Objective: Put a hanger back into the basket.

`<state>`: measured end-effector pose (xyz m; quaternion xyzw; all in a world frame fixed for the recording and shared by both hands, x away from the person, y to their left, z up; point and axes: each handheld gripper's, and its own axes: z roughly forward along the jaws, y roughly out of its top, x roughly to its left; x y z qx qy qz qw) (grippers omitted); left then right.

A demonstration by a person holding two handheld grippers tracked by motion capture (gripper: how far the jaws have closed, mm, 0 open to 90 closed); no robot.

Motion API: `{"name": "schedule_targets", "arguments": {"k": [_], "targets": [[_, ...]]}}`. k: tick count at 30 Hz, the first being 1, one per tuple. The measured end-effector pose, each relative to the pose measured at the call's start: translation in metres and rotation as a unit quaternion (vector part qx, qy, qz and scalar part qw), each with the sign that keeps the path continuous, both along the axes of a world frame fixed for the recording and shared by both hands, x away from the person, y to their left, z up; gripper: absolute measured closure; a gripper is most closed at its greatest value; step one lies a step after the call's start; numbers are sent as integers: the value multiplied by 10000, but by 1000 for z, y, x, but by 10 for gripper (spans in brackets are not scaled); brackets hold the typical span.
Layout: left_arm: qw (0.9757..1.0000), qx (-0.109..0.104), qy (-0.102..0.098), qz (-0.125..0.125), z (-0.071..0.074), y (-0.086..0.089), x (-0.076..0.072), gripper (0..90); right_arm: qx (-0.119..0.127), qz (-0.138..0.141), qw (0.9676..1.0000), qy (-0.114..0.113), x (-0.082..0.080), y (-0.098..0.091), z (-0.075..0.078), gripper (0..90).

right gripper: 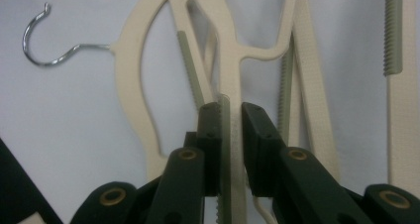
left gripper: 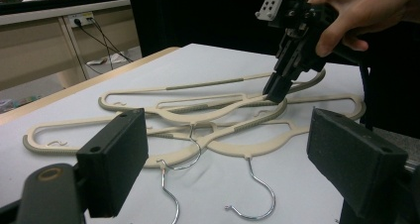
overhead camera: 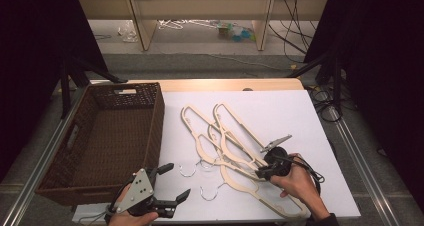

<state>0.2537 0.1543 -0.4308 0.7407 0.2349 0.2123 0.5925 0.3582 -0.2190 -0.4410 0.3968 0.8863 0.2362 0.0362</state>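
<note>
Basket (overhead camera: 107, 136): brown wicker, left of frame on the table (overhead camera: 310, 136), nothing in it; probably where the hangers are to go.

Left hand-held gripper (overhead camera: 172, 182): lower left, just right of the basket's near corner, jaws wide with nothing between them; it hangs above the table, apparently waiting its turn.

Hangers (overhead camera: 225, 141): cream plastic with wire hooks, a tangled pile at centre frame on the white table top, arms crossing, hooks toward the near edge. The overlap likely means one must be drawn out singly.

Right hand-held gripper (overhead camera: 264, 173): lower centre-right, at the pile's near end, tilted down. Its own view shows the jaws narrow, pinching one thin hanger arm (right gripper: 230, 135) edge-on between the pads, a grip suited to lifting that hanger free.
</note>
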Motion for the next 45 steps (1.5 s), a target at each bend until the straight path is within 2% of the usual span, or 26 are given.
{"name": "schedule_targets", "arguments": {"k": [2,8,9,10,13,15,17,22,29,32,35,37,40,41,42,45], "targets": [[10000,-19,9,-2,0,0,0,161,-101,163,9998,-63,-5,1,5,792],[10000,-11,-29,13,1,0,0,162,9,586,9983,-30,-28,0,12,792],[10000,-11,-29,13,1,0,0,162,9,586,9983,-30,-28,0,12,792],[10000,-15,-27,9,1,0,0,162,-5,839,9965,48,-40,4,9,792],[10000,0,-36,13,1,0,0,162,-5,1232,9923,89,-52,9,0,792],[10000,-56,-44,8,1,0,0,162,-47,1427,9895,233,-58,14,-9,792],[10000,-12,-40,23,1,0,0,162,-212,1524,9878,254,-61,19,-14,792],[10000,-23,-37,19,1,0,0,162,-299,1584,9865,285,-63,24,-16,790],[10000,38,-23,16,0,-1,0,162,-419,1468,9879,290,-64,30,-20,784],[10000,50,-29,7,0,-2,0,162,-432,1445,9883,231,-65,32,-21,747],[9999,105,-25,-12,-2,-3,0,162,-801,1487,9856,75,-70,42,-20,748],[9998,195,6,24,-3,-5,2,163,-871,1502,9848,32,-70,43,-19,783],[9992,392,19,51,-6,-10,5,166,-793,1493,9856,54,-68,40,-18,791],[9986,516,94,-69,-7,-12,7,170,-729,1498,9860,73,-66,37,-16,792],[9984,528,141,-145,-8,-15,8,174,-623,1531,9862,44,-64,34,-12,792],[9958,854,114,-295,-12,-24,14,175,-518,1599,9858,-22,-61,26,-2,793]]}}
